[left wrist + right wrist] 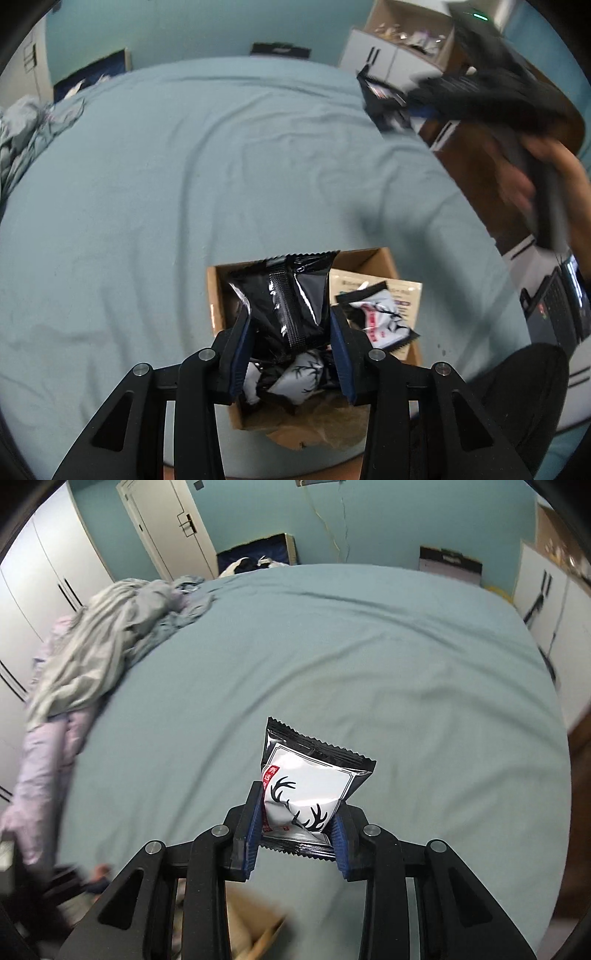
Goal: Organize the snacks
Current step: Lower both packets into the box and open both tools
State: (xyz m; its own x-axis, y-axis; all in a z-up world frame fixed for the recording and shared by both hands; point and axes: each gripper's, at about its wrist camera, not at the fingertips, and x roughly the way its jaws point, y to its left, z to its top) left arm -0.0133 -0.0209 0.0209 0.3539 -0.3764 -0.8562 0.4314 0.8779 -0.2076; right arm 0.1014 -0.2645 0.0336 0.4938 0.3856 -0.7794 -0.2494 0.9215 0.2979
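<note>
Two grippers pinch snacks: left gripper (291, 332) a black packet (286, 299) over the cardboard box (373, 258), right gripper (297, 825) an antler-printed packet (306, 794) above the bed (332, 657).

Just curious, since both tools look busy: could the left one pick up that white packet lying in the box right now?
Probably not yet. The left gripper is shut on a black packet over the box, so the white packet must wait.
</note>
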